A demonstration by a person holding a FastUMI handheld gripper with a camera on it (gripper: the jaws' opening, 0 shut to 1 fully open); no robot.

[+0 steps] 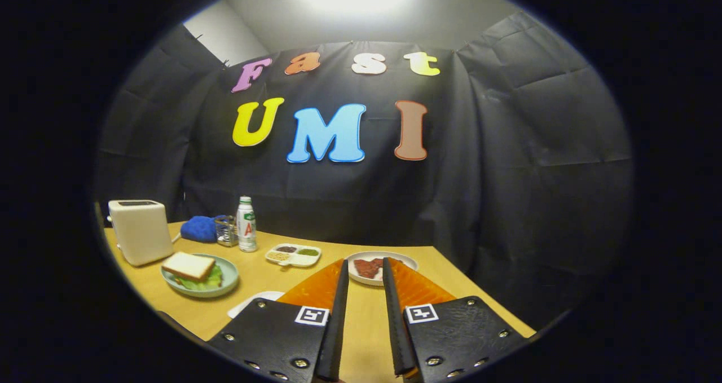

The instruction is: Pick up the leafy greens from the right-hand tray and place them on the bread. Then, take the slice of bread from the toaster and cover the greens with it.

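Holding my fingers [364,270] apart over the surface [265,284], I grip nothing; only bare wood shows in the gap between them. Their tips point toward a white plate [407,262] holding reddish meat [366,268], just ahead of them.

What the task cares about lies well off to my left. A pale green plate [225,286] sits there, and on it a slice of bread [189,265] rests flat on top of leafy greens [207,280], which stick out from beneath its near and right sides. Whether another slice lies under the greens I cannot tell. The toaster [140,230] stands just behind that plate, near the surface's far-left corner; no bread shows above its slot. So the greens lie covered by bread, as the task wants them in the end.

Between that plate and my fingers sits a small divided tray [293,255] of seeds and bits. A bottle [246,224], a glass [225,230] and a blue cloth [198,228] stand behind it, beside the toaster.

A white edge [254,303] peeks out beside my left finger; I cannot tell what it is.
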